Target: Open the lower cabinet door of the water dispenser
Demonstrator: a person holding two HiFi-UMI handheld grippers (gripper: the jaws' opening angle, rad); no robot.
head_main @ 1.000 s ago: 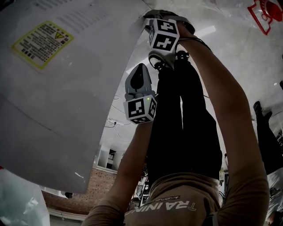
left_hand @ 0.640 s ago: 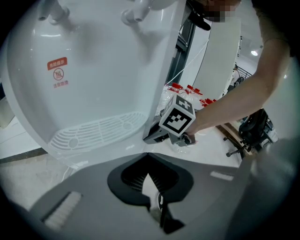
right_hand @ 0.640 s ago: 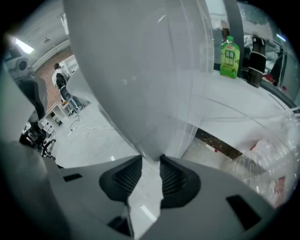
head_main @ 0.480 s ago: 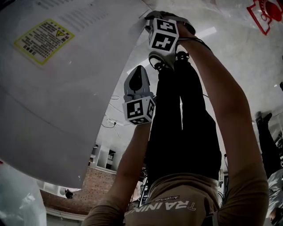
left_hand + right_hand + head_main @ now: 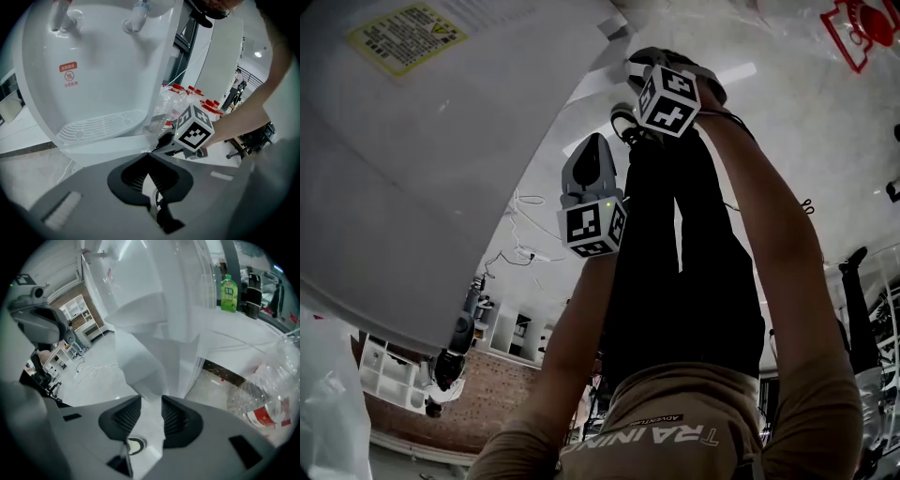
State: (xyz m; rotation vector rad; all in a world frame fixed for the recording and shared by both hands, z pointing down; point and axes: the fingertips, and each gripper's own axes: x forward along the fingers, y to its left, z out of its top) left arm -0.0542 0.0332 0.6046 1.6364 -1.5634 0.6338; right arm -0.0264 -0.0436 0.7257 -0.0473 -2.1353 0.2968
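Right gripper view: right gripper [image 5: 150, 400] fingers just closed, pinching cabinet door [image 5: 140, 357] edge.

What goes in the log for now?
right hand-held gripper: jaws just closed, clamped on edge of white flat cabinet door | left hand-held gripper: shut, empty | stage: door gripped

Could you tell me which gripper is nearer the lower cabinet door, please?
Right. The right gripper, jaws just closed, clamps the edge of the cabinet door; the left gripper, shut and empty, hangs clear of it.
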